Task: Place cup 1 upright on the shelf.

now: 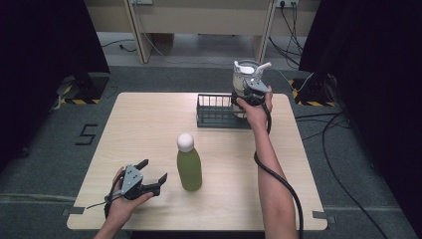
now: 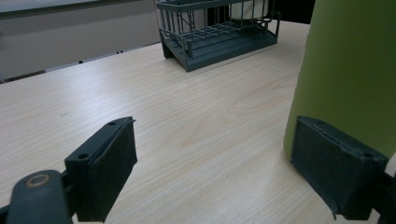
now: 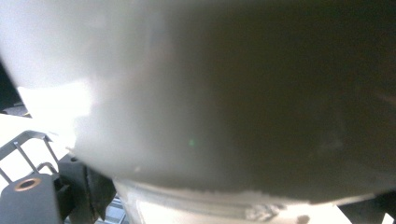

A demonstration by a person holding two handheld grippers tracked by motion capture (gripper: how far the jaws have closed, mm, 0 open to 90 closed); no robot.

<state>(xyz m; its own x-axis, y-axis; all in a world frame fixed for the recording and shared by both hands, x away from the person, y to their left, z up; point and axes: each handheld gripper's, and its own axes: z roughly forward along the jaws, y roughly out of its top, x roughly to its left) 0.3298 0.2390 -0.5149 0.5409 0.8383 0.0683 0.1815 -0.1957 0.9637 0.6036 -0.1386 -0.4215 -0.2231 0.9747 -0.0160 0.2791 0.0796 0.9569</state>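
A green bottle [image 1: 189, 169] with a round white cap stands upright near the table's front middle. My left gripper [image 1: 155, 170] rests on the table just left of it, open and empty. In the left gripper view the bottle [image 2: 355, 70] stands against the right jaw's pad, while the left jaw is well apart. My right gripper [image 1: 253, 92] is shut on a pale translucent lidded container [image 1: 245, 74], held at the right end of a dark wire rack [image 1: 215, 112] at the back. The container [image 3: 210, 93] looms blurred and very close in the right gripper view.
The light wooden table [image 1: 149, 129] has bare room on its left half. The wire rack [image 2: 219, 32] stands far ahead of the left gripper. A black cable [image 1: 278, 179] trails along the right forearm. Dark curtains flank the table, and cables lie on the floor at right.
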